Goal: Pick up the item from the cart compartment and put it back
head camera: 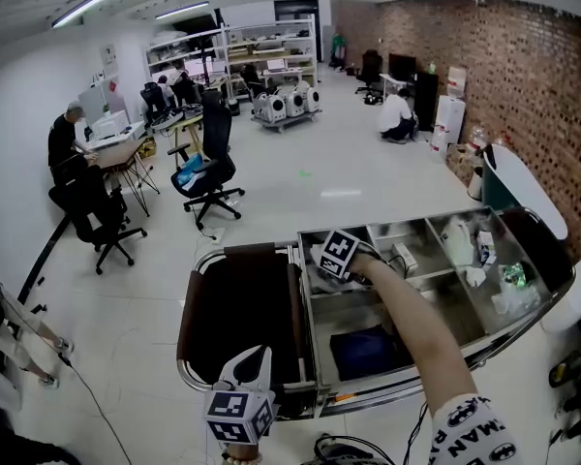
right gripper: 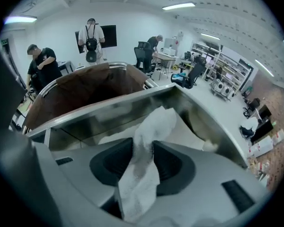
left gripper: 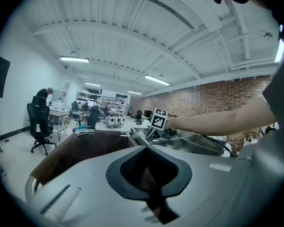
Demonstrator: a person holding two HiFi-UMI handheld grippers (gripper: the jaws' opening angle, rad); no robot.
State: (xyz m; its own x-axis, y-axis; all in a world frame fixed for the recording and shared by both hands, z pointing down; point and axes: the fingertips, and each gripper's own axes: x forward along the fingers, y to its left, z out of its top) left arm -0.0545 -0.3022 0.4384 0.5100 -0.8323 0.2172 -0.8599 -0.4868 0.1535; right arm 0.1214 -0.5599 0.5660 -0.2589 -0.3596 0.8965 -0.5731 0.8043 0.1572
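Note:
A crumpled white paper towel (right gripper: 149, 126) stands between the pads of my right gripper (right gripper: 143, 148). The pads sit loosely beside it, and its far end lies on the steel floor of the cart compartment (right gripper: 199, 122). In the head view my right gripper (head camera: 321, 275) reaches down into the back left compartment of the steel cart tray (head camera: 368, 229). My left gripper (head camera: 244, 361) hovers over the cart's near left corner, by the brown fabric bin (head camera: 242, 308). It is open and holds nothing. The left gripper view shows that gripper (left gripper: 149, 174) aimed across the bin at my right arm (left gripper: 213, 122).
A dark blue folded item (head camera: 368, 349) lies in the near compartment. White bags (head camera: 460, 245) and a green packet (head camera: 511, 277) fill the right compartments. Two people (right gripper: 91, 37) stand beyond the bin. An office chair (head camera: 208, 168) and desks stand farther off.

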